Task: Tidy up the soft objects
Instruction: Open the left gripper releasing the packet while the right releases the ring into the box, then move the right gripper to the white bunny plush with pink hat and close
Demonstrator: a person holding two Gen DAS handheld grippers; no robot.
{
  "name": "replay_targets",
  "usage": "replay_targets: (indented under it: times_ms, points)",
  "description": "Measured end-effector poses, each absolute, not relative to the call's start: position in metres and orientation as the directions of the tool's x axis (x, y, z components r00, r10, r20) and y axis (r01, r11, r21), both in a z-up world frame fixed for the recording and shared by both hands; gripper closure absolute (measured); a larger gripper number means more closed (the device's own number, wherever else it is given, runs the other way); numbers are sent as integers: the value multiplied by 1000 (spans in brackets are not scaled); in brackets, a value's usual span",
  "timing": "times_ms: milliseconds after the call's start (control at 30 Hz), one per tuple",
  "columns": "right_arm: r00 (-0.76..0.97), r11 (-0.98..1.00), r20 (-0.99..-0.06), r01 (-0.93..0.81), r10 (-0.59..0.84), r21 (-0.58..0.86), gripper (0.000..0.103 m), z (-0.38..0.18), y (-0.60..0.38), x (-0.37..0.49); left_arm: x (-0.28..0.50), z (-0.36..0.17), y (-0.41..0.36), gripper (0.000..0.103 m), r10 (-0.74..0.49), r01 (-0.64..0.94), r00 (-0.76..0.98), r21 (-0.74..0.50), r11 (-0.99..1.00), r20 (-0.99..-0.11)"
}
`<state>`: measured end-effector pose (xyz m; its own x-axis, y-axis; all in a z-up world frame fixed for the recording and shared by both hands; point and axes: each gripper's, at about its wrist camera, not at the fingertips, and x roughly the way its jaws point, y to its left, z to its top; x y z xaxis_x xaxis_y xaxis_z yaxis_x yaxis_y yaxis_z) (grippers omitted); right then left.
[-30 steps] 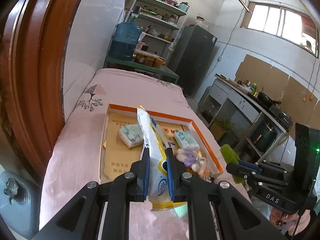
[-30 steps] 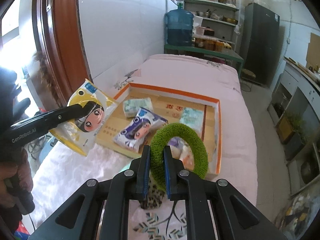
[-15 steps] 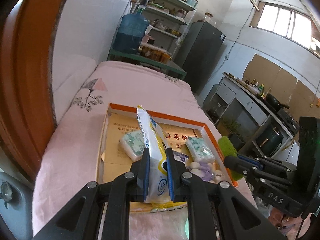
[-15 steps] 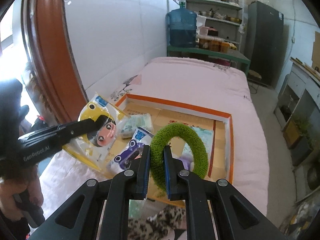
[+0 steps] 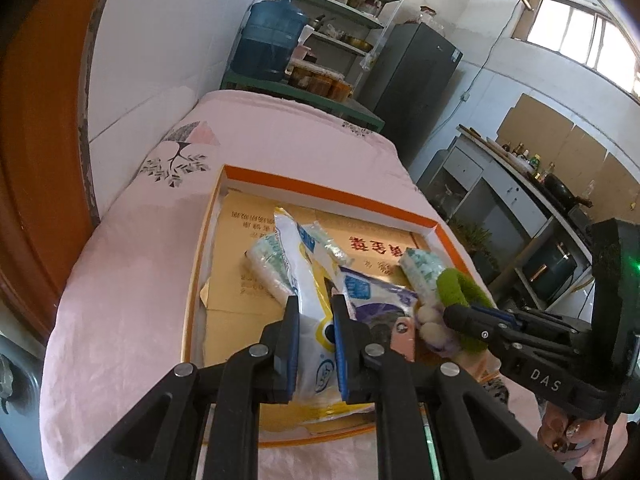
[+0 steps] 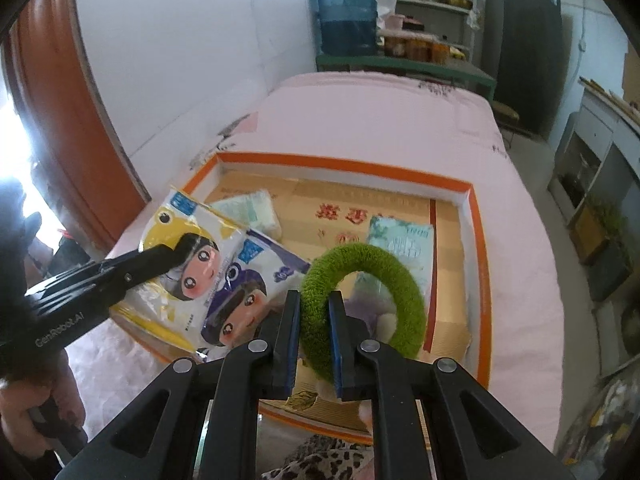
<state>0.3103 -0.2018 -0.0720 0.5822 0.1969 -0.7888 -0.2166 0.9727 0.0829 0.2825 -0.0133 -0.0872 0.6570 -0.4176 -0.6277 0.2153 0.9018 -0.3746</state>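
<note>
My left gripper (image 5: 314, 304) is shut on a yellow and white tissue pack (image 5: 304, 280) with a cartoon face (image 6: 180, 256) and holds it over the near left part of the orange-rimmed box (image 5: 320, 190). My right gripper (image 6: 314, 300) is shut on a fuzzy green ring (image 6: 368, 272), which also shows in the left wrist view (image 5: 460, 288), above the box's near right part. In the box (image 6: 476, 240) lie a purple tissue pack (image 6: 248, 292), two pale green tissue packs (image 6: 248, 210) (image 6: 404, 244) and a small purple and white plush (image 5: 430, 320).
The box sits on a pink bedspread (image 6: 360, 112). A white wall (image 6: 180, 60) and a brown door frame (image 6: 60, 120) run along the left. A blue water jug (image 6: 348, 16), shelves and a dark fridge (image 6: 520, 40) stand beyond. A leopard-print cloth (image 6: 320, 456) lies near the front.
Both grippers have moved forward and down over the box with their loads. The yellow pack now hangs low beside the purple pack, and the green ring is over the plush.
</note>
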Motion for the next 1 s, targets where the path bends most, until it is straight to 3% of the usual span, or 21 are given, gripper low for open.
replay_targets:
  times_ms: [300, 400, 467, 500, 1000]
  points:
    - [562, 975, -807, -211, 179, 69, 86, -90, -198, 316, 289, -102, -8, 76, -393, 184, 634, -364, 913, -666]
    - [563, 976, -808, -210, 175, 65, 73, -90, -197, 314, 287, -101, -6, 63, -382, 182, 652, -354, 917, -655]
    - [568, 975, -805, -212, 172, 59, 55, -89, -197, 311, 283, -96, -6, 43, -386, 196, 668, -350, 916, -636]
    - [570, 976, -804, -212, 169, 55, 53, -89, -197, 310, 282, -94, -6, 41, -391, 204, 671, -351, 914, -630]
    - [601, 976, -776, -204, 190, 81, 52, -70, -202, 284, 253, -69, -7, 41, -382, 217, 702, -331, 918, -601]
